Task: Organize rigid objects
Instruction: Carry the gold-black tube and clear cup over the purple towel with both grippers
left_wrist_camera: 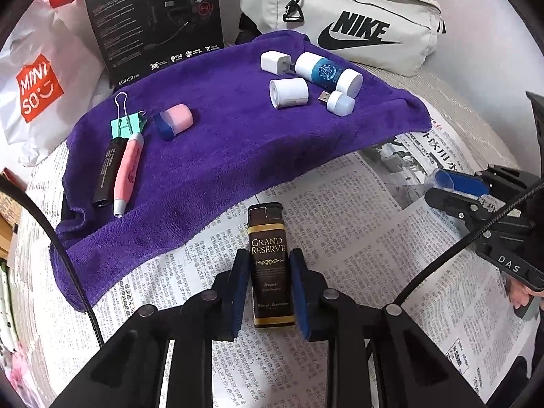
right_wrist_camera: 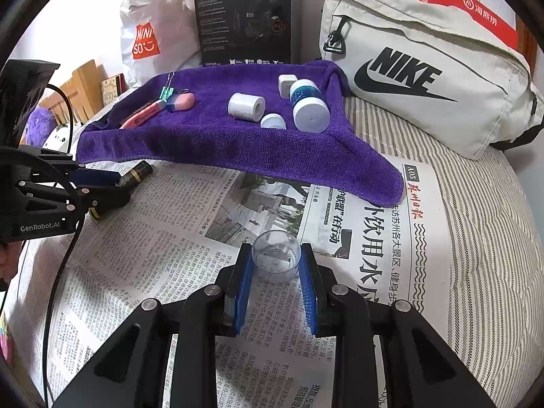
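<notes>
My left gripper (left_wrist_camera: 269, 272) is shut on a dark brown "Grand Reserve" lighter (left_wrist_camera: 270, 255) over the newspaper (left_wrist_camera: 357, 238); it also shows in the right wrist view (right_wrist_camera: 136, 173). My right gripper (right_wrist_camera: 276, 265) is shut on a small clear plastic cup (right_wrist_camera: 276, 256); the cup shows at the right of the left wrist view (left_wrist_camera: 442, 180). On the purple towel (left_wrist_camera: 221, 153) lie a pink pen (left_wrist_camera: 127, 170), a black pen (left_wrist_camera: 107, 170), a green binder clip (left_wrist_camera: 127, 124), a pink-and-blue eraser (left_wrist_camera: 173, 120), a white charger (left_wrist_camera: 273, 63), a blue-and-white bottle (left_wrist_camera: 328, 73), a white cylinder (left_wrist_camera: 289, 93) and a USB light (left_wrist_camera: 338, 102).
A white Nike bag (left_wrist_camera: 340, 17) lies behind the towel at the right. A black headset box (left_wrist_camera: 153, 20) stands at the back. A white Miniso bag (left_wrist_camera: 37, 88) is at the left. A striped cover (right_wrist_camera: 476, 221) lies under the newspaper.
</notes>
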A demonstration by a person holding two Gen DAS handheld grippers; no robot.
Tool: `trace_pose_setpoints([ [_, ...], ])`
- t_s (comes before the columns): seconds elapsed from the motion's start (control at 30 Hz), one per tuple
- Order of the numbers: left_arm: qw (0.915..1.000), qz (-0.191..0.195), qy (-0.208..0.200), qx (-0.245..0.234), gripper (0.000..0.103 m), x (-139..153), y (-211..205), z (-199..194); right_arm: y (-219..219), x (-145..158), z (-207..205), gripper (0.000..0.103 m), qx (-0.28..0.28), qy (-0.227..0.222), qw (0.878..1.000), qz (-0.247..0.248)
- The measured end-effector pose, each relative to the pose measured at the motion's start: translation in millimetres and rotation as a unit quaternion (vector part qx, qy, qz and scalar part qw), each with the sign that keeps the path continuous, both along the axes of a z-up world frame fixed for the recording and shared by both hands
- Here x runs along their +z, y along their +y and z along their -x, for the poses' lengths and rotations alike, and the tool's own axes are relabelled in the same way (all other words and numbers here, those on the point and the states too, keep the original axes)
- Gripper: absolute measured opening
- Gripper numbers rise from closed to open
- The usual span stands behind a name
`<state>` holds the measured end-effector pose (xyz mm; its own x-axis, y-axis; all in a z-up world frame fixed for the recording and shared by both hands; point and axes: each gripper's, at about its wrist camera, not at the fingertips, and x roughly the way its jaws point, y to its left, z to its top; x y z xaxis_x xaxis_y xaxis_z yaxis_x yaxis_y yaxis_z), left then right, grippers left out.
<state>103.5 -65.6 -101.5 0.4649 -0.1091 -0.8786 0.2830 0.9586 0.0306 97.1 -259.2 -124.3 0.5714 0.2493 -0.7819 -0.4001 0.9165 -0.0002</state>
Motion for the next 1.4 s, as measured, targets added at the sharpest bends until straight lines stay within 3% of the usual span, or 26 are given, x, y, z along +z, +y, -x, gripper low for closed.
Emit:
trace_pose_setpoints([
  [0.47,0.9997,0.018,-0.008,-0.015,0.023,20,2,8,-3,2,-2,0.027,0.009,0.014,1.000,-0.023],
  [0.7,0.9993,0.035,-0.015,-0.007,0.023,29,15,7,-5,17,-2,0.027,0.019,0.010,0.999,-0.040],
  [1.4,0.9979,0.050,-0.040,0.006,0.023,62,50,-27,42,57,-30,0.027,0.077,-0.010,0.995,-0.061],
])
